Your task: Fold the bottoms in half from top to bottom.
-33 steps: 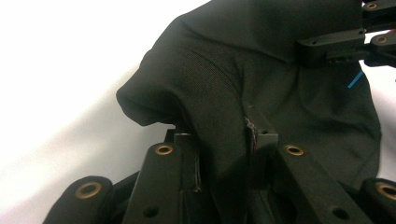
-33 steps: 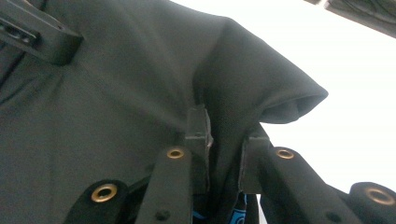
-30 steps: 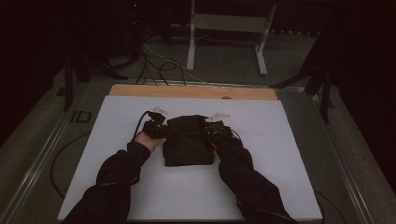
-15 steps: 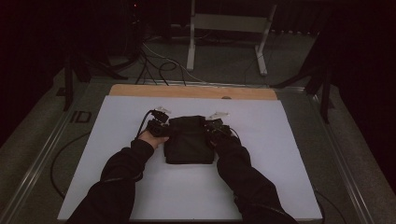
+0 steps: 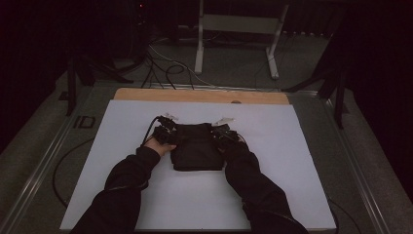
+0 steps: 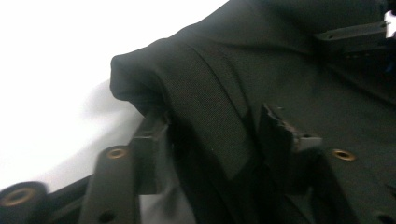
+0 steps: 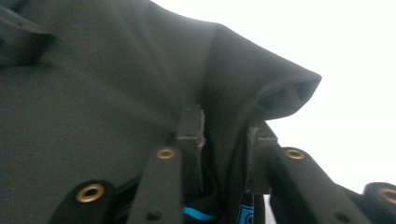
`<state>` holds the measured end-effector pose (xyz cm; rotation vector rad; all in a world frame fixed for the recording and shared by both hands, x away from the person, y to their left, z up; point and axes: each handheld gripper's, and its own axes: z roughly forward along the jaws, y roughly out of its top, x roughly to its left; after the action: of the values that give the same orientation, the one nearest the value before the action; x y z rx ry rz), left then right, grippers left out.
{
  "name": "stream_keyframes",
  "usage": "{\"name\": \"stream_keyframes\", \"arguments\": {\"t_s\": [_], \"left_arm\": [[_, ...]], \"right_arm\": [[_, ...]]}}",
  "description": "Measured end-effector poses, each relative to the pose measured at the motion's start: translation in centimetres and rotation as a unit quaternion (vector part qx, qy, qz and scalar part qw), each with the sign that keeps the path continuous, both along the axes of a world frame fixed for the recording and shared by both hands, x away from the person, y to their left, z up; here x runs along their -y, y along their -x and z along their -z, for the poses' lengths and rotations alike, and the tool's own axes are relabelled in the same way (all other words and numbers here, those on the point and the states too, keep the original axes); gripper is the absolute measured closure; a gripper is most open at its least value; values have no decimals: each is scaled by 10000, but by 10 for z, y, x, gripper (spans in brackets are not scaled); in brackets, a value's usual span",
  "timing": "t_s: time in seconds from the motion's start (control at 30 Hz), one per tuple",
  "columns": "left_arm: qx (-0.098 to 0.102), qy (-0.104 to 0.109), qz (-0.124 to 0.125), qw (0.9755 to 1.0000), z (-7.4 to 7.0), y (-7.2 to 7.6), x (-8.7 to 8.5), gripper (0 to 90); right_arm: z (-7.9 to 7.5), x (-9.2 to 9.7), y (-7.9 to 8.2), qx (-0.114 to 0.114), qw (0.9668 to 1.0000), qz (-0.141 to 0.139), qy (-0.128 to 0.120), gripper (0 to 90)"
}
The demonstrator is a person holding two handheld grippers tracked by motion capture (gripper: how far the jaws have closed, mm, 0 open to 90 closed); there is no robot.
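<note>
The left gripper and right gripper flank a folded black garment at the centre of the high view, on the white table. Both have just been opening. In the left gripper view a fold of cloth sits between the loosened jaws; the right gripper's also straddle a fold, no longer pinching.

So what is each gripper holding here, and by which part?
The left gripper has let go of the folded black garment's left edge; its jaws have just been opening. The right gripper straddles the right edge, its grip unclear.
</note>
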<state>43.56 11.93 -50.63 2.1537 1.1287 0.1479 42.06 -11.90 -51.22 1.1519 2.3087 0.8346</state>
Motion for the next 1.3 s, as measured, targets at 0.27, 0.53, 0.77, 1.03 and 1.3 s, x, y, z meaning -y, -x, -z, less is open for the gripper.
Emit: {"name": "stream_keyframes", "arguments": {"t_s": [0.27,0.53,0.77,1.03,1.3], "left_arm": [[-45,42,-102,9999,-2,2,-4,371],[62,140,-44,9999,-10,11,-7,270],[236,294,198,9991,-23,20,-5,76],[363,367,519,9973,-31,28,-1,0],[483,436,666,9957,-38,32,6,0]], "right_arm": [[-2,2,0,-9,9999,38,104,548],[-7,8,1,6,10000,44,70,373],[-22,10,5,-6,9984,-85,-551,185],[-33,11,9,-3,9958,-320,-858,102],[-39,13,10,5,9954,-412,-867,98]]}}
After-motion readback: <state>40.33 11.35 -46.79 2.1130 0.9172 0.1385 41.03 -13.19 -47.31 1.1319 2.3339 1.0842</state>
